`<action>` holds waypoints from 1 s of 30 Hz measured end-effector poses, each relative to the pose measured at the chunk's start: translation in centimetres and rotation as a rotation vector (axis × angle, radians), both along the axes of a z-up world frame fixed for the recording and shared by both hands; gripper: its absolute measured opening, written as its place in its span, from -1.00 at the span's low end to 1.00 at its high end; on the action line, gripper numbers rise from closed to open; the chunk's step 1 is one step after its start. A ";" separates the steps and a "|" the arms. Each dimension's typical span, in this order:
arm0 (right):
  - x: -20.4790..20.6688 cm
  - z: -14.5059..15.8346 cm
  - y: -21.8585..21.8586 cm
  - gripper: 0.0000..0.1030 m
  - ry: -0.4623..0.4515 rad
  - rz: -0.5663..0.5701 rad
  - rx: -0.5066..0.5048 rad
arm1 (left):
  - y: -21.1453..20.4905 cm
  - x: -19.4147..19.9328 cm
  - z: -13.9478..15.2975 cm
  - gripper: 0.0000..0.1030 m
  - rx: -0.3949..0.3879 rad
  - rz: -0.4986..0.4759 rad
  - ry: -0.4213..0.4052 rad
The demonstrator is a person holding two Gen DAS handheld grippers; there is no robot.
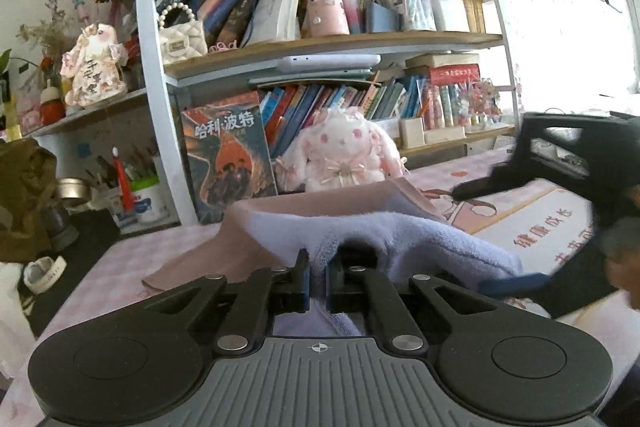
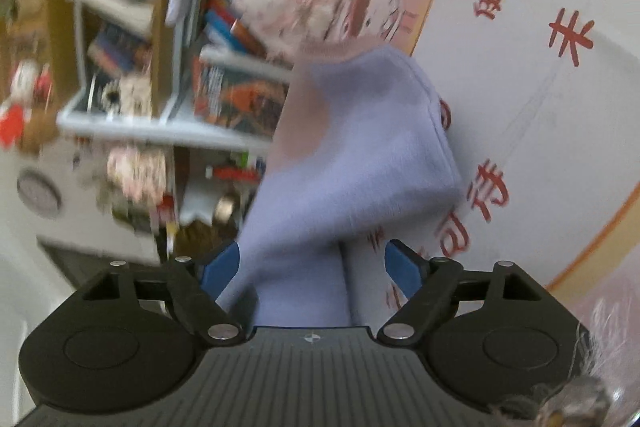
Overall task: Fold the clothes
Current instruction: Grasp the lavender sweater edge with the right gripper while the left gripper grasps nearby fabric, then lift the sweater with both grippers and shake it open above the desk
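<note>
- Lavender fleece, soft and napped, makes up the garment, which has a smooth dusty-pink outer face and lies heaped on the desk in front of the bookshelf.
- Left gripper: its black jaws are pressed together with a fold of the fleece pinched between the blue pads, and the cloth bunches up over the fingertips.
- Right gripper: its jaws stand wide apart; a twisted tail of the lavender cloth runs between the blue pads. It brushes the left pad and stays clear of the right one, though the blur in this view makes that contact hard to judge. No grip is shown.
- In the left wrist view the right gripper shows at the right edge, an angular black frame with one blue finger lying low beside the cloth.
- A printed desk mat, glossy white with an orange rim, red characters and a cartoon figure, lies under the cloth.
- A fluffy white-and-pink plush rabbit sits just behind the garment, leaning against the upright books on the lowest shelf.
- Rounded wooden shelves on a pale metal frame hold slanted books and pen holders.
</note>
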State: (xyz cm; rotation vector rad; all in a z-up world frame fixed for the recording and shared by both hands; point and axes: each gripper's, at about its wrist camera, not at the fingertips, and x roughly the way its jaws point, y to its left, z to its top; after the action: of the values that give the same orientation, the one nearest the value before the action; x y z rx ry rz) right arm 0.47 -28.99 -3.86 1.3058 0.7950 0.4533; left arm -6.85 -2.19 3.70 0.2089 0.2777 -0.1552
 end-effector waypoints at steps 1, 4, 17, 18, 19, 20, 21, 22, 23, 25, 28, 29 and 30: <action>0.4 -0.2 0.2 0.53 0.018 -0.013 0.003 | 0.3 -0.4 0.1 -0.90 -0.004 0.000 -0.001; 1.0 -0.7 0.9 0.23 0.060 -0.029 -0.034 | 0.9 -1.4 0.2 -0.91 -0.004 0.001 0.002; 3.1 19.2 -6.6 -0.78 -0.602 -0.189 -0.293 | -3.8 0.5 10.9 -0.93 -0.310 -0.425 -0.113; 3.4 21.8 -6.6 -0.78 -0.666 -0.191 -0.322 | -3.9 0.8 12.7 -0.93 -0.360 -0.472 -0.143; 3.7 24.4 -6.6 -0.78 -0.727 -0.190 -0.349 | -3.9 1.0 14.4 -0.93 -0.412 -0.511 -0.176; 4.0 26.9 -6.6 -0.78 -0.787 -0.190 -0.376 | -3.8 1.2 15.8 -0.93 -0.463 -0.540 -0.205; 4.2 29.1 -6.4 -0.78 -0.840 -0.189 -0.390 | -3.2 1.5 17.0 -0.93 -0.525 -0.569 -0.228; 4.6 31.0 -5.8 -0.78 -0.891 -0.176 -0.399 | -2.6 1.9 18.0 -0.93 -0.591 -0.591 -0.246; 5.0 32.9 -5.2 -0.79 -0.941 -0.159 -0.406 | -2.1 2.1 18.4 -0.93 -0.638 -0.598 -0.253; 6.1 34.5 -3.2 -0.79 -0.979 -0.099 -0.458 | -0.9 3.0 18.2 -0.93 -0.700 -0.588 -0.242; 8.8 34.0 0.8 -0.78 -0.954 0.015 -0.561 | 0.5 4.7 14.9 -0.92 -0.692 -0.499 -0.169; 10.1 32.5 2.2 -0.78 -0.921 0.054 -0.596 | 1.1 5.1 13.3 -0.92 -0.696 -0.464 -0.121; 11.3 30.9 3.6 -0.78 -0.885 0.092 -0.629 | 1.8 5.8 11.0 -0.92 -0.700 -0.424 -0.058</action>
State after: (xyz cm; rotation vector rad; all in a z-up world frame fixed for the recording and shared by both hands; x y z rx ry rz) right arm 11.78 -25.39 27.05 0.3930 0.2007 0.7087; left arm -1.04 -0.44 14.72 -0.4276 0.1050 -0.6505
